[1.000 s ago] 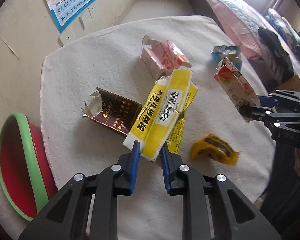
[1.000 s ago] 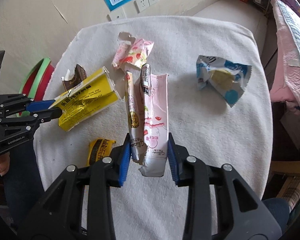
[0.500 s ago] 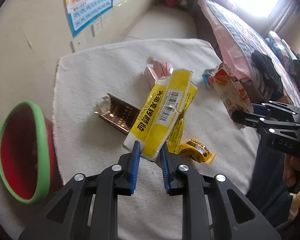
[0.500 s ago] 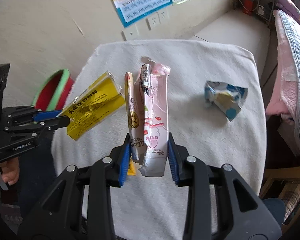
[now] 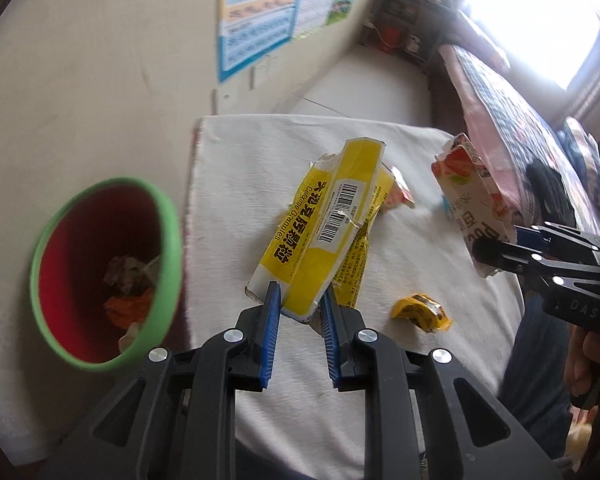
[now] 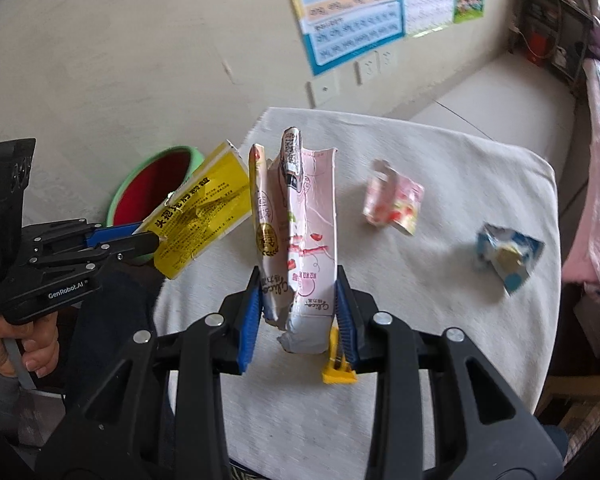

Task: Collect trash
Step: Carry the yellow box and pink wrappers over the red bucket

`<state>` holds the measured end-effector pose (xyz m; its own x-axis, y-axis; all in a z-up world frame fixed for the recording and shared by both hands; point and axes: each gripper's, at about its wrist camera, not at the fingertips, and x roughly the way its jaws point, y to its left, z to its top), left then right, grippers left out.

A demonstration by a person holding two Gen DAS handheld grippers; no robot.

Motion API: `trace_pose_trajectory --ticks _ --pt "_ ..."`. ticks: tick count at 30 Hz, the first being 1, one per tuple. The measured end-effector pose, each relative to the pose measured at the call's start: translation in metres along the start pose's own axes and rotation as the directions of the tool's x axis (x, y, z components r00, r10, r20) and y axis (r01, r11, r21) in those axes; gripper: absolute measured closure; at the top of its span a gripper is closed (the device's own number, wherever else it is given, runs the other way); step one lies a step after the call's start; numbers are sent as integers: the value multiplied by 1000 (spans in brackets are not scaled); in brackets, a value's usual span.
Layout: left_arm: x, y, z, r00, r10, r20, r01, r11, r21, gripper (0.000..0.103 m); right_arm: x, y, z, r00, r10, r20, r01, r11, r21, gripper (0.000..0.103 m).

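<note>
My left gripper (image 5: 300, 304) is shut on a flattened yellow box (image 5: 328, 220) and holds it in the air above the white-covered table (image 5: 236, 184). In the right wrist view the same yellow box (image 6: 204, 208) hangs from the left gripper (image 6: 148, 240) near the bin. My right gripper (image 6: 298, 300) is shut on a crushed pink carton (image 6: 308, 236) with a thin sachet pressed against it. The pink carton (image 5: 472, 188) also shows at the right of the left wrist view. A red bin with a green rim (image 5: 104, 276) stands on the floor left of the table, with scraps inside.
A small yellow wrapper (image 5: 422, 312), a pink wrapper (image 6: 394, 204) and a blue-and-white packet (image 6: 508, 252) lie on the table cloth. A poster (image 6: 348, 12) hangs on the wall behind. A bed with pink bedding (image 5: 512, 120) runs along the right side.
Both grippers have risen with their loads and swung left toward the bin. The bin's inside has come into view. The brown box has dropped out of sight.
</note>
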<state>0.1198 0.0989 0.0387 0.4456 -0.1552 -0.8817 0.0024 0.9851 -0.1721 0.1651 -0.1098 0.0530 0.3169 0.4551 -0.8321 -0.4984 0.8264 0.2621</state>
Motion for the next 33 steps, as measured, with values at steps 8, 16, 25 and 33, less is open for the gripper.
trace_pose_trajectory --ticks 8,16,25,33 --pt "-27 51 -12 998 47 44 -41 993 -113 85 11 48 20 999 40 -8 -41 995 -89 70" --pt "-53 107 -26 992 96 82 -74 968 -241 85 23 116 51 996 86 -15 -88 973 -214 70" --pt "-76 162 -38 984 143 108 -96 931 -353 85 49 179 78 990 137 -41 -143 946 -292 70" --pt "-83 195 -41 981 159 108 -102 906 -410 85 74 215 98 984 166 -70 -180 934 -308 70"
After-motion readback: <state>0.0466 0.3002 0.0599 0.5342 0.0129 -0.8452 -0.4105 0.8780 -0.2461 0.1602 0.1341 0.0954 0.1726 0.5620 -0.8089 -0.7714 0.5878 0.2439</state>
